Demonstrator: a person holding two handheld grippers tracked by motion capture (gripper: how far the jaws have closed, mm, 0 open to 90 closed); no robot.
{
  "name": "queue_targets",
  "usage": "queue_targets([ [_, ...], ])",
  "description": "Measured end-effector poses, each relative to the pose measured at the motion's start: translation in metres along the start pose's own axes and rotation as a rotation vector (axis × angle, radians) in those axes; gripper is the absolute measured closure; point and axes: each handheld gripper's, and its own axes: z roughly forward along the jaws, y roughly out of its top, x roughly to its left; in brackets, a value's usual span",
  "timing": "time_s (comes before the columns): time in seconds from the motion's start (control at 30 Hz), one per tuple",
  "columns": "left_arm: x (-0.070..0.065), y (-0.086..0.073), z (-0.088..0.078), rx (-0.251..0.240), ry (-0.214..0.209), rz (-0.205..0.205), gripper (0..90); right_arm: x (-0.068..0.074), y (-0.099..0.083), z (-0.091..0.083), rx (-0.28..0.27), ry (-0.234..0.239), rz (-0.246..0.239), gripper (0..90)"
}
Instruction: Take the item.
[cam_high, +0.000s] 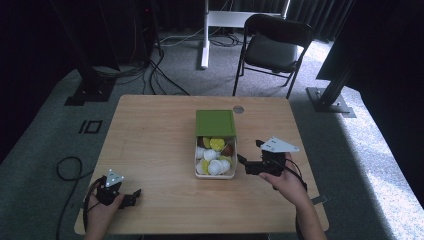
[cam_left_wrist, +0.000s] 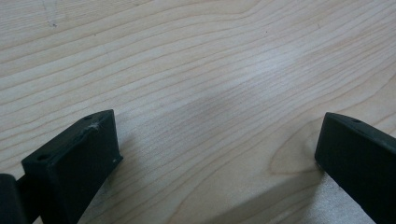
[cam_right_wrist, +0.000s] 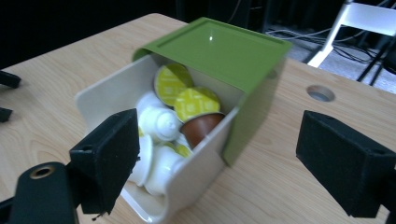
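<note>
A cream box (cam_high: 214, 174) (cam_right_wrist: 100, 95) of coffee capsules (cam_high: 214, 156) (cam_right_wrist: 164, 121) sits mid-table, its green lid (cam_high: 215, 123) (cam_right_wrist: 219, 46) slid back over the far half. My right gripper (cam_high: 248, 156) (cam_right_wrist: 219, 163) is open just right of the box, with one jaw beside its near corner and nothing held. At the table's front left corner my left gripper (cam_high: 131, 197) (cam_left_wrist: 219, 149) rests open over bare wood.
The wooden table (cam_high: 150, 145) has a round cable hole (cam_high: 238, 109) (cam_right_wrist: 320, 93) behind the lid. A black folding chair (cam_high: 272, 47) and a white stand (cam_high: 205, 35) are beyond the far edge. Cables (cam_high: 67, 167) lie on the floor at left.
</note>
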Motion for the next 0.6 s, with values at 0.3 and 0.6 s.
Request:
queue_targets([
  [0.3,0.000,0.000,0.000,0.000,0.001,0.002,0.7,0.022,0.008,0.019,0.006,0.056,-0.030,13.7],
  [0.6,0.000,0.000,0.000,0.000,0.000,0.002,0.7,0.041,0.009,0.042,0.025,0.103,-0.057,14.1],
])
